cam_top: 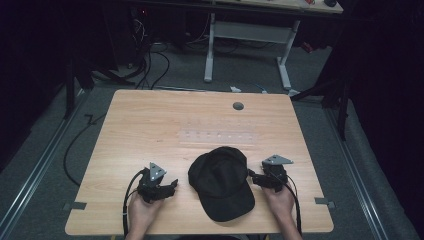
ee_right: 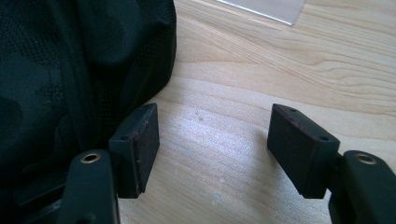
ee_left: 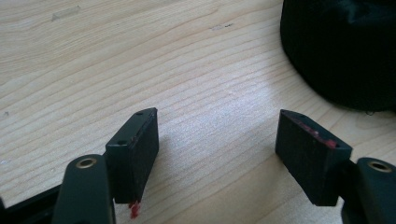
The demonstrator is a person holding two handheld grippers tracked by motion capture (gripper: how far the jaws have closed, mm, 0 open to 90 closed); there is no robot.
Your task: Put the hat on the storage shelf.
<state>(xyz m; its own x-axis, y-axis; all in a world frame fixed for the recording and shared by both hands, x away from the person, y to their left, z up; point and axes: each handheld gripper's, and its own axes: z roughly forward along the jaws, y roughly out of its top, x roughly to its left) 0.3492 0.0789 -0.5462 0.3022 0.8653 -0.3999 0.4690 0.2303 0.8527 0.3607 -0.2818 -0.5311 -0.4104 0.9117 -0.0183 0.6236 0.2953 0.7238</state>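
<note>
resting low beside the black cap [cam_top: 221, 183], left tool [cam_top: 173, 186] and right tool [cam_top: 251, 176] agape

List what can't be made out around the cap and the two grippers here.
- Black cap: any logo or strap, high view; fabric too dark.
- Right gripper: whether its jaw touches the cap, right gripper view; too close to tell.
- Cap in left gripper view: cut off by top and right edges.

Cap [cam_top: 222, 182] on surface [cam_top: 150, 125], near front edge; left gripper [cam_top: 172, 186] left of it, right gripper [cam_top: 251, 176] at its right side.
</note>
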